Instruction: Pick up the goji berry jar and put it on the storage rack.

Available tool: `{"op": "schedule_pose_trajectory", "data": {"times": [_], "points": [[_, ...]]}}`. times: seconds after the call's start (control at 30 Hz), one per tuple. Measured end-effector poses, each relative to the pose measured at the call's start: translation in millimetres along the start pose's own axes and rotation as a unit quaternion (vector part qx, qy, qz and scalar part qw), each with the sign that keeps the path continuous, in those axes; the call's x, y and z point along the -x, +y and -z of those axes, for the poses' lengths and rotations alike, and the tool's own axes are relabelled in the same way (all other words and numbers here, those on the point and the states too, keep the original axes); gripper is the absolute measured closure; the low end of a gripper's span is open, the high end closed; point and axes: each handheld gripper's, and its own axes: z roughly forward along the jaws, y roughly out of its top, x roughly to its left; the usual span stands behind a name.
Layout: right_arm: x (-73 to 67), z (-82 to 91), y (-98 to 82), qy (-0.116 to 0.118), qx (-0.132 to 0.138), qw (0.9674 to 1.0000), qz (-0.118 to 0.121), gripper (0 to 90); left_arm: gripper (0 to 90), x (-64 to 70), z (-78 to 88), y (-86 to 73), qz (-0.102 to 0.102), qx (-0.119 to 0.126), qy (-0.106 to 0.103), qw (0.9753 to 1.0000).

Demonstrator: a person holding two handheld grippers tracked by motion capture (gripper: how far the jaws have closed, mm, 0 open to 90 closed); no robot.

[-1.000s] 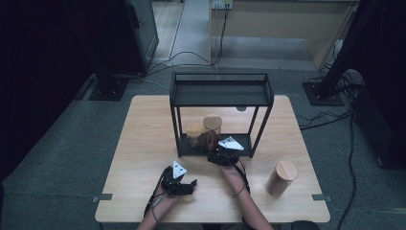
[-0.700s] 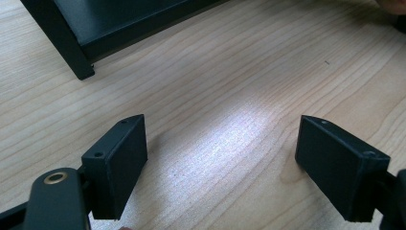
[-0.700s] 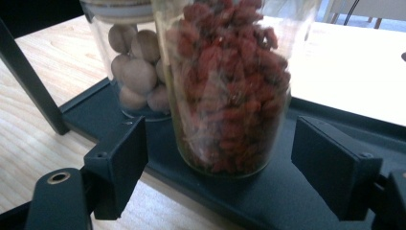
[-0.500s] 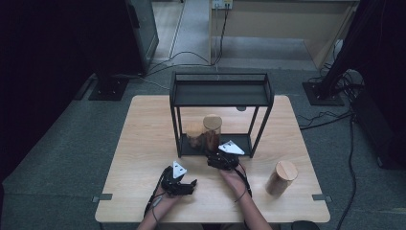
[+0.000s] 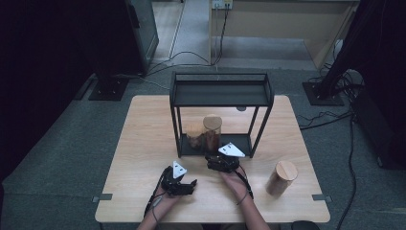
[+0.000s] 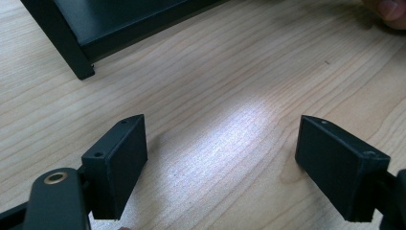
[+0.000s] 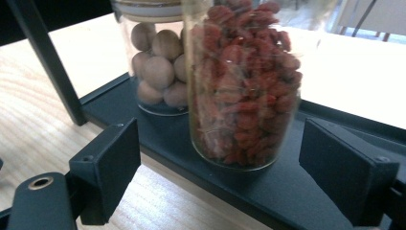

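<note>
On the shelf edge (image 7: pixel 225 179), jar (image 7: pixel 242 81) released.

From my remote seat I see a light wooden table (image 5: pixel 143 143) on grey carpet (image 5: pixel 57 158). Black cables (image 5: pixel 191 57) trail across the floor beyond it. Dark stands (image 5: pixel 107 88) flank both sides, and the room is dim.

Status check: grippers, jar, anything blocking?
Right gripper open, jaws just opening. Red-berry jar stands free on rack shelf. Left gripper open, empty. Nothing blocking.
</note>
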Motion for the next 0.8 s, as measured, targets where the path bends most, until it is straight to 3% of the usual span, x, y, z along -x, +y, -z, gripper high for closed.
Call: {"op": "schedule_pose_trajectory", "data": {"times": [0.33,0.6,0.8], "points": [[-2.7,3.1,-5.0,-0.007,0.013,0.9999,-0.002,14.0,18.3,0.0,0.0,0.1,0.0,0.0,0.0,1.0],[-4.7,5.6,-2.3,-0.006,0.001,0.9999,0.011,13.5,18.3,-0.1,0.0,0.1,0.0,0.0,0.0,1.0],[-2.0,11.6,-4.7,-0.006,0.001,1.0,0.001,13.5,18.3,-0.1,0.1,0.1,0.0,0.0,0.0,1.0]]}}
